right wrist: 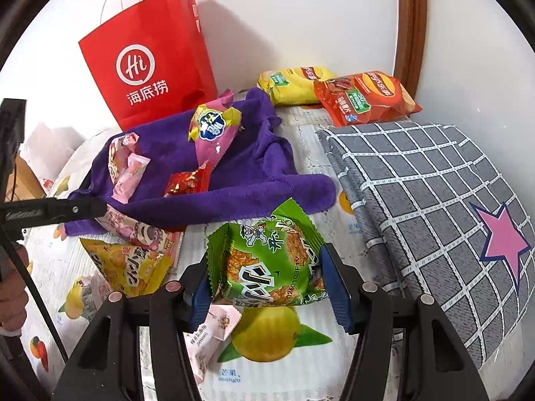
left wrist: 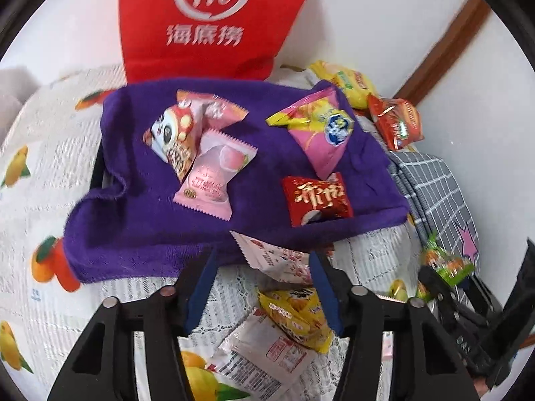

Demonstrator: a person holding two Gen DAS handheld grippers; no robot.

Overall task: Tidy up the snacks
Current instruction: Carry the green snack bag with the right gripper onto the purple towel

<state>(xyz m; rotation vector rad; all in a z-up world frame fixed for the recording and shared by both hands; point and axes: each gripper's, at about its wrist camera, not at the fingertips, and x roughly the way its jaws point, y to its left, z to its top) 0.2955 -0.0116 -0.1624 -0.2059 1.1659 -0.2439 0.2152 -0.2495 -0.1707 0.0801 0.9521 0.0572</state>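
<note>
My right gripper (right wrist: 264, 262) is shut on a green snack packet (right wrist: 267, 260), which hangs just above the fruit-print tablecloth (right wrist: 267, 377). My left gripper (left wrist: 262, 255) stands open over a white-and-pink packet (left wrist: 277, 260) that lies half under the edge of a purple towel (left wrist: 150, 227). The packet touches the right pad; the left pad is apart from it. Below it lie a yellow packet (left wrist: 297, 314) and a white packet (left wrist: 264, 351). On the towel rest pink packets (left wrist: 214, 173), a pink triangular bag (left wrist: 321, 130) and a red packet (left wrist: 316, 200).
A red paper bag (right wrist: 150, 67) stands against the wall behind the towel. A yellow chip bag (right wrist: 294, 83) and a red chip bag (right wrist: 364, 97) lie at the back right. A folded grey checked cloth (right wrist: 418, 183) fills the right side. A hand (right wrist: 13, 287) shows at the left edge.
</note>
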